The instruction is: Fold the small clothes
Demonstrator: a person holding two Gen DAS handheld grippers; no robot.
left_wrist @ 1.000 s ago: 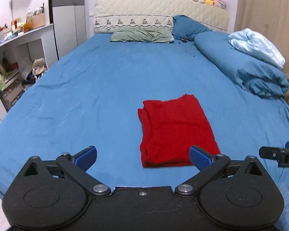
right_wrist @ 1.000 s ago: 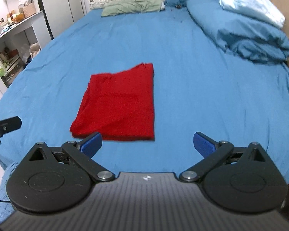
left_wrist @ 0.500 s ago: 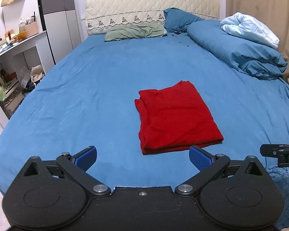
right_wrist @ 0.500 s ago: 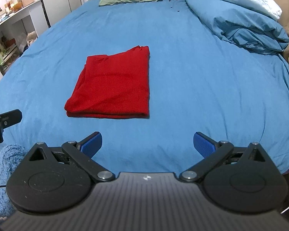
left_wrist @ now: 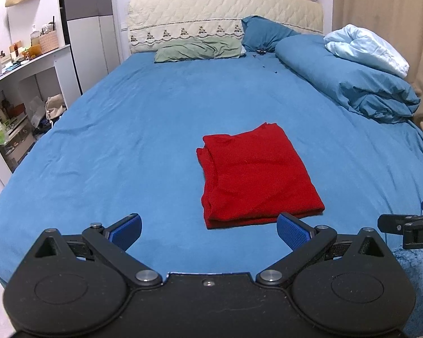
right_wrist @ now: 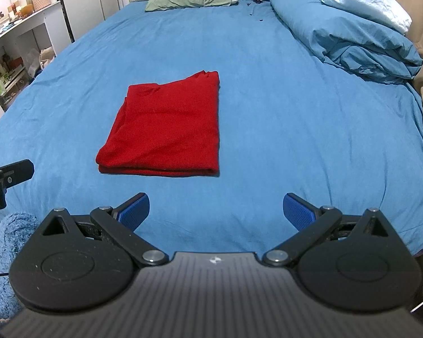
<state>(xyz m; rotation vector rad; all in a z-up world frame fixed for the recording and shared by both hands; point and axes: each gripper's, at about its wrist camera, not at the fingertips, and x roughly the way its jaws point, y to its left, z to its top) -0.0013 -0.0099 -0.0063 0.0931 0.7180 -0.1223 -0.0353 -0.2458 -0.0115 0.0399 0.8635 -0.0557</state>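
Note:
A red garment point(left_wrist: 253, 174) lies folded into a flat rectangle on the blue bed sheet point(left_wrist: 141, 129); it also shows in the right wrist view point(right_wrist: 169, 129). My left gripper point(left_wrist: 208, 229) is open and empty, held near the bed's front edge, short of the garment. My right gripper point(right_wrist: 215, 211) is open and empty, also back from the garment, which lies ahead and to its left. Each gripper shows at the edge of the other's view, the right one point(left_wrist: 409, 225) and the left one point(right_wrist: 5, 174).
A rolled blue duvet point(left_wrist: 349, 81) with a pale blue blanket point(left_wrist: 366, 50) lies along the bed's right side. A green pillow point(left_wrist: 197, 50) and a blue pillow point(left_wrist: 265, 36) sit by the headboard. White shelves point(left_wrist: 19, 90) stand left of the bed.
Both grippers have drawn back from the garment toward the foot of the bed. The folded garment has not moved.

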